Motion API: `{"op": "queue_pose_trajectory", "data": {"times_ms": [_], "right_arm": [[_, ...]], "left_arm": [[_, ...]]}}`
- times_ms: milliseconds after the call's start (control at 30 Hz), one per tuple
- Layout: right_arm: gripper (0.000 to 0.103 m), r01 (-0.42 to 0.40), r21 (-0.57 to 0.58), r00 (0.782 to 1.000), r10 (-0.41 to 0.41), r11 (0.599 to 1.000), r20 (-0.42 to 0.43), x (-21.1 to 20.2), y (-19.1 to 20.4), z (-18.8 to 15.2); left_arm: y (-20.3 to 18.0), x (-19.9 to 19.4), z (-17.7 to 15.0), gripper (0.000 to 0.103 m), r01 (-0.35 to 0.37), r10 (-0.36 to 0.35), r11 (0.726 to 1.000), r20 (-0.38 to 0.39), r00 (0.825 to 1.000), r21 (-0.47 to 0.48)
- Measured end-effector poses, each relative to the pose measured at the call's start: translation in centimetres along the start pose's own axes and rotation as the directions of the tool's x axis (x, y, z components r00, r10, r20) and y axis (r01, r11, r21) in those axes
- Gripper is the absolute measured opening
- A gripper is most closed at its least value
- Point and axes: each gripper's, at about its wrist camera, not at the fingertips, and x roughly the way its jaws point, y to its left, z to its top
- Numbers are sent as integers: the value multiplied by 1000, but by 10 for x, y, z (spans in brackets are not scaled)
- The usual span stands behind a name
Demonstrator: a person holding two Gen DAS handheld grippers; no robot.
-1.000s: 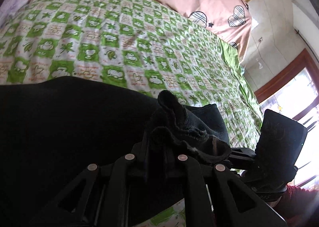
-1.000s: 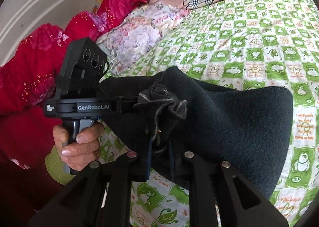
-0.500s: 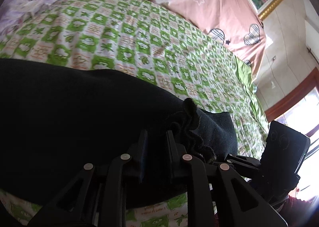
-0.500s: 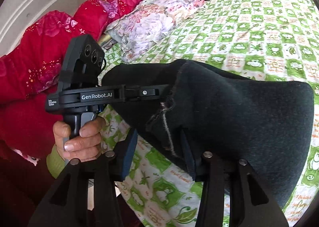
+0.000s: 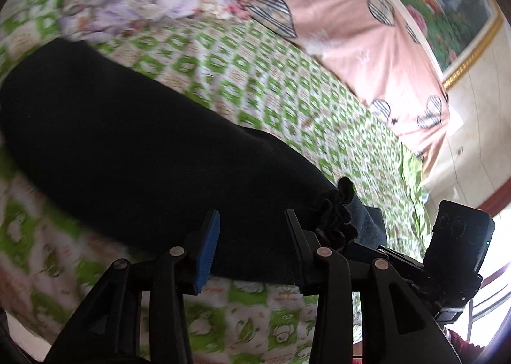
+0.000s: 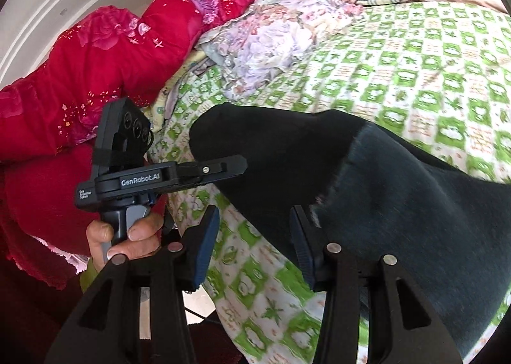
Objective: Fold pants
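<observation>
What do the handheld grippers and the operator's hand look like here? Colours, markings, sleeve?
Both grippers are matte black plastic with triangular cut-outs, silver rivets at the linkage joints and blue ribbed finger pads. The left gripper carries white "GenRobot.AI" lettering, a grey trigger and a black module with three round lenses. The right gripper has a similar lens module. The bare left hand shows a yellow-green cuff.

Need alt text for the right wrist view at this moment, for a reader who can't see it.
The right gripper is open over black fabric pants lying on a green-and-white checked bedsheet. To its left, a hand holds the left gripper, whose tip reaches the pants' edge; a red quilted blanket lies behind.
</observation>
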Motion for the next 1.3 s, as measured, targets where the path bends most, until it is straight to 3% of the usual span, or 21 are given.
{"op": "queue_pose_trajectory", "data": {"times_ms": [367,567,833,1300], "right_arm": [[48,-71,-77,997,67,995,-46,42,30,28],[52,-69,-100,997,64,993,-54,60,35,47],[55,-54,-160,995,40,986,-91,96,46,82],[57,-35,-284,966,-41,958,-256,195,45,147]], "left_arm": [[55,-35,-4,43,-72,84,983,63,994,-168],[81,-54,-1,48,-144,175,959,107,979,-244],[116,-61,10,55,-191,241,916,103,965,-353],[157,-44,35,57,-150,209,887,90,974,-437]]}}
